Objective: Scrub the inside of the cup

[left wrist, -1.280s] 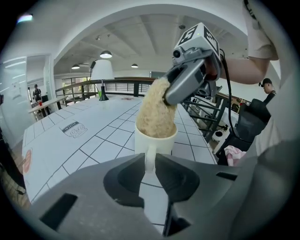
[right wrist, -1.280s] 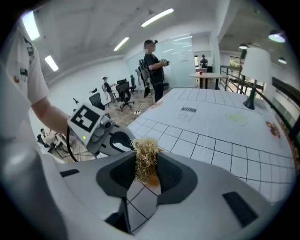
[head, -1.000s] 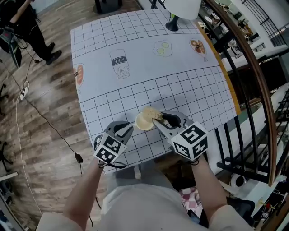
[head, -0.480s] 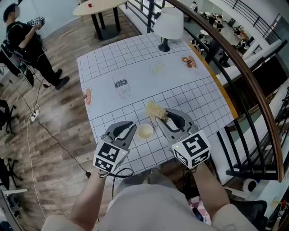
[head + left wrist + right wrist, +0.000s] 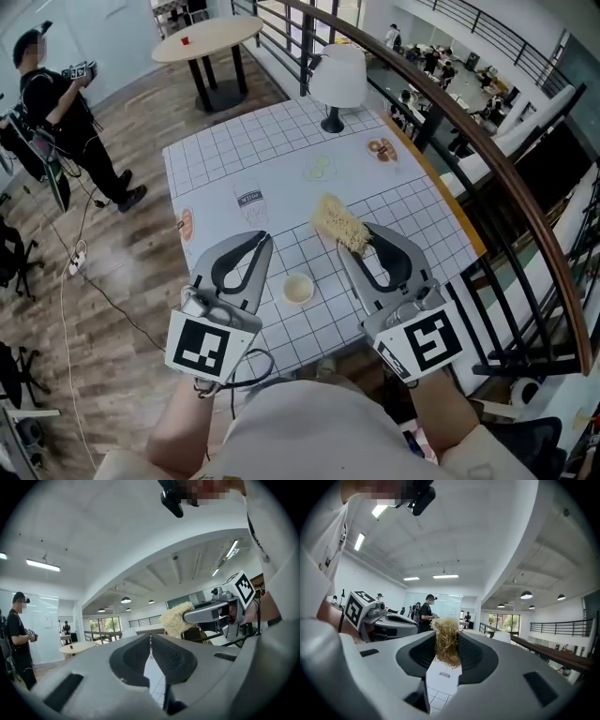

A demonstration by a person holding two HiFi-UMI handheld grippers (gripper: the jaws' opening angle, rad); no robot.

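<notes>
Right gripper (image 5: pixel 354 242) pinching scrubber (image 5: pixel 337 222), left gripper (image 5: pixel 263 240) closed

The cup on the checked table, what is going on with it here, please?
A person holds a gripper in each hand above the table. The right gripper is shut on a straw-coloured scrubber, held in the air. The left gripper is shut and empty. The small cup stands upright on the table between them; neither gripper touches it, so no scrubbing is under way now.
</notes>
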